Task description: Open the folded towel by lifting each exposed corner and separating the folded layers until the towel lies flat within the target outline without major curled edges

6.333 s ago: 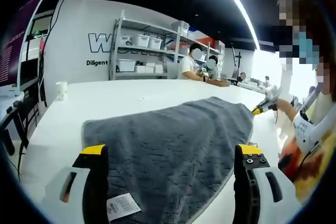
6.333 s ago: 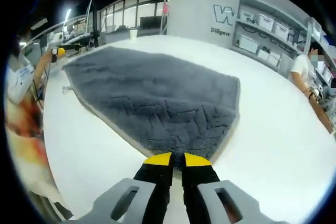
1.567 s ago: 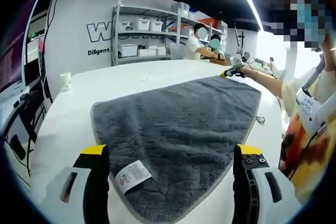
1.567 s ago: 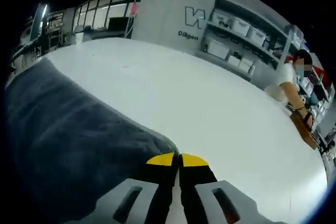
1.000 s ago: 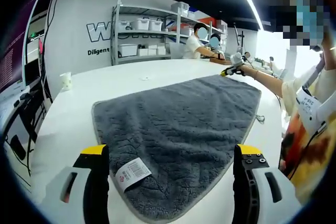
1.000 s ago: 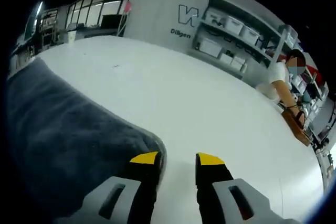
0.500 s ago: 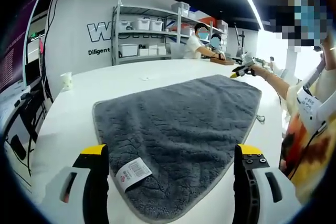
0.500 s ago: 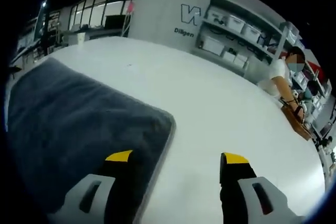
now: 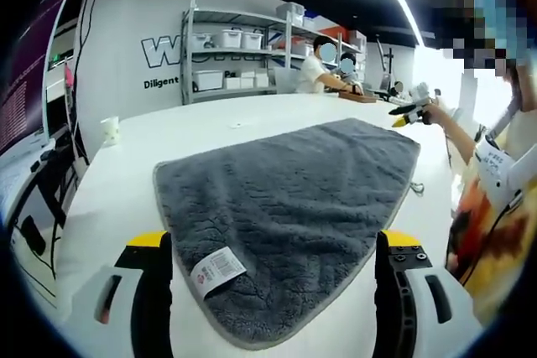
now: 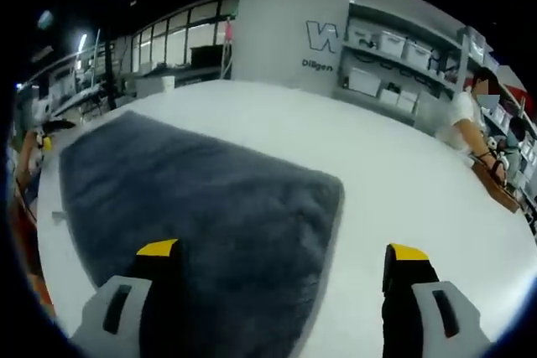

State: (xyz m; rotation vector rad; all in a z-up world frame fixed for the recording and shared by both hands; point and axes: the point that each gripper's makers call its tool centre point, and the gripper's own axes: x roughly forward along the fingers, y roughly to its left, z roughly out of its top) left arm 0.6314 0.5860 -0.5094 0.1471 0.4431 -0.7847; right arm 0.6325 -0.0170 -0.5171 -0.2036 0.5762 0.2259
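The grey plush towel point(image 9: 285, 207) lies spread on the white table point(image 9: 126, 199), white label point(image 9: 217, 271) up. Both the left hand-held gripper point(image 9: 273, 245) and the right hand-held gripper point(image 10: 284, 251) hover with jaws spread, holding nothing. A careless low pass could snag the pile and rumple an edge.

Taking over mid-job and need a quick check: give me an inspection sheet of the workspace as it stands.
Surface: white table, no target outline seen.
Job's things: grey towel spread flat, white label at its near corner, no obvious curled edges.
Clutter: paper cup beyond the towel.
Grippers: left gripper open, above the towel's near corner; right gripper open, over the far corner.
Cables: nothing seen on the table.
Surroundings: shelving with white bins, seated people behind.
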